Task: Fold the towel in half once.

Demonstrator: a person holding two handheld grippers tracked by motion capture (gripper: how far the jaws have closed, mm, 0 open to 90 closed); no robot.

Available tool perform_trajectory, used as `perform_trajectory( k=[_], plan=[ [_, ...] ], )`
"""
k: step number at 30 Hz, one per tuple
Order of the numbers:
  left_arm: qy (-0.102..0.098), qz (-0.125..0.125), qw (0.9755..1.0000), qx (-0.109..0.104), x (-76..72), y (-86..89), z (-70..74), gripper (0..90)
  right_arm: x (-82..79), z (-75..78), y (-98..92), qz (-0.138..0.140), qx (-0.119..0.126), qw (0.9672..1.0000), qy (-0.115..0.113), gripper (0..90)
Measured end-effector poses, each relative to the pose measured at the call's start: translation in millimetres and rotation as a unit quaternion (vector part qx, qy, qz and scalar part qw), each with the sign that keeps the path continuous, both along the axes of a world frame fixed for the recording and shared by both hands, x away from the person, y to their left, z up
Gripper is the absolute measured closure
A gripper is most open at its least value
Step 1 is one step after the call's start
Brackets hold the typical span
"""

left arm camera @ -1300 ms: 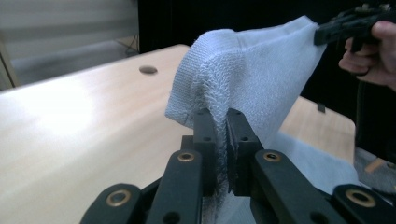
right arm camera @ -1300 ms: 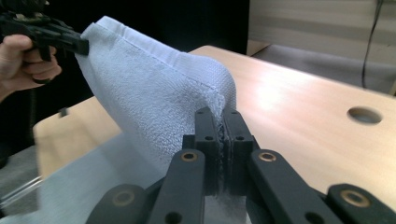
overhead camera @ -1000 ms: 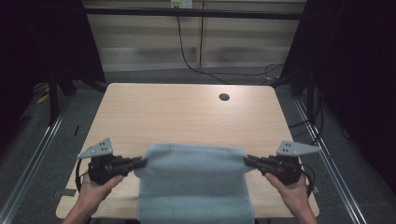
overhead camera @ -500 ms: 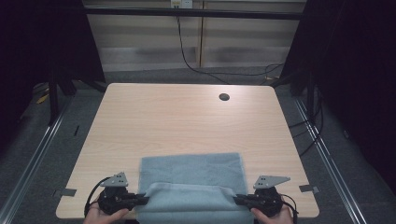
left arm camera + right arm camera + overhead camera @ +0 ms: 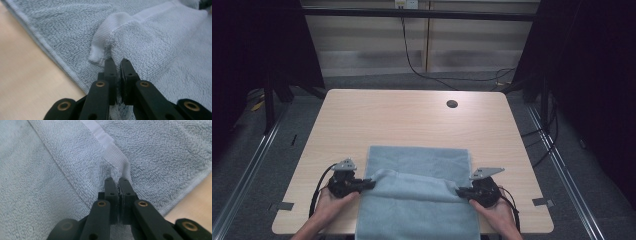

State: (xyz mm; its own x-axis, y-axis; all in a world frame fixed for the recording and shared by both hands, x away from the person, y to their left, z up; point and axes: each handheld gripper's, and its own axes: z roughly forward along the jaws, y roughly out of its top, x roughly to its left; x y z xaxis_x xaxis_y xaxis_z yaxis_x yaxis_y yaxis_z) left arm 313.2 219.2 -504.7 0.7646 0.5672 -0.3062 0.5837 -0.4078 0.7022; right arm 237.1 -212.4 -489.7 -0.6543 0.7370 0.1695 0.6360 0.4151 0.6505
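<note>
While the grey-blue towel [image 5: 419,192] lies across the near half of the table [image 5: 412,120], spilling over its near edge, both grippers pinch its hemmed end; the left gripper [image 5: 371,183] has its jaws pressed together on the corner toward the table's left edge, the right gripper [image 5: 458,192] likewise on the corner toward the right edge; the gripped hem arches above the layer lying flat beneath it. The likely trouble is a crooked fold, should one hand set down ahead of the other; the bite on each corner looks shallow, so a tug apart could slip the hem [image 5: 117,21] free.
</note>
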Motion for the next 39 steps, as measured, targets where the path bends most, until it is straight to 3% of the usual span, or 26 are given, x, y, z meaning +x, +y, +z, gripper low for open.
perform_trajectory(
  k=[2, 5, 11, 14, 18, 26, 29, 30, 32, 33, 35, 37, 39],
  plan=[
    [0.002, 0.007, 1.0000, 0.003, 19.8, -2.2, -0.1, 85.5, 14.5, 0.8, 0.6, -0.011, -0.007, 0.9999, 0.003, 87.3],
    [0.001, 0.018, 0.9998, 0.000, 40.5, -4.7, -1.2, 85.5, 35.2, -0.5, -1.5, -0.030, 0.001, 0.9995, 0.006, 87.3],
    [-0.005, 0.049, 0.9987, 0.013, 74.8, -7.9, -0.4, 85.5, 82.6, -3.4, -3.3, -0.054, 0.008, 0.9985, 0.003, 87.4],
    [-0.002, 0.066, 0.9978, 0.000, 84.9, -6.0, -2.9, 85.4, 102.4, -4.2, -1.8, -0.062, 0.005, 0.9981, 0.001, 87.4],
    [-0.006, 0.077, 0.9970, 0.001, 95.4, -5.5, -3.3, 85.4, 122.4, -5.4, -0.8, -0.067, 0.007, 0.9977, -0.002, 87.4],
    [-0.010, 0.100, 0.9949, 0.008, 120.9, -9.6, -3.1, 85.4, 151.6, -10.7, -1.6, -0.105, 0.033, 0.9939, -0.009, 87.4],
    [-0.008, 0.105, 0.9944, 0.009, 126.9, -9.6, -3.1, 85.3, 158.3, -10.7, 2.3, -0.113, 0.022, 0.9932, -0.019, 87.4],
    [0.000, 0.109, 0.9941, 0.000, 129.4, -8.1, -3.8, 85.3, 160.2, -10.9, 3.1, -0.116, 0.022, 0.9928, -0.021, 87.3],
    [0.018, 0.112, 0.9934, -0.015, 131.2, -4.7, -4.2, 84.8, 161.6, -11.2, 2.5, -0.122, 0.034, 0.9918, -0.014, 87.4],
    [0.017, 0.109, 0.9938, -0.016, 129.7, -4.9, -3.4, 84.4, 161.1, -11.6, 0.7, -0.123, 0.044, 0.9914, -0.014, 87.3],
    [0.009, 0.101, 0.9948, -0.012, 125.4, -4.2, 0.1, 84.5, 159.0, -10.4, -3.8, -0.122, 0.068, 0.9901, -0.014, 87.3],
    [-0.001, 0.097, 0.9951, -0.020, 121.6, -2.6, 8.7, 84.6, 156.6, -4.5, -8.7, -0.119, 0.094, 0.9882, -0.021, 87.3],
    [-0.014, 0.094, 0.9944, -0.046, 118.4, 1.7, 22.7, 84.6, 155.0, 5.6, -11.6, -0.115, 0.111, 0.9865, -0.035, 87.3]
  ],
)
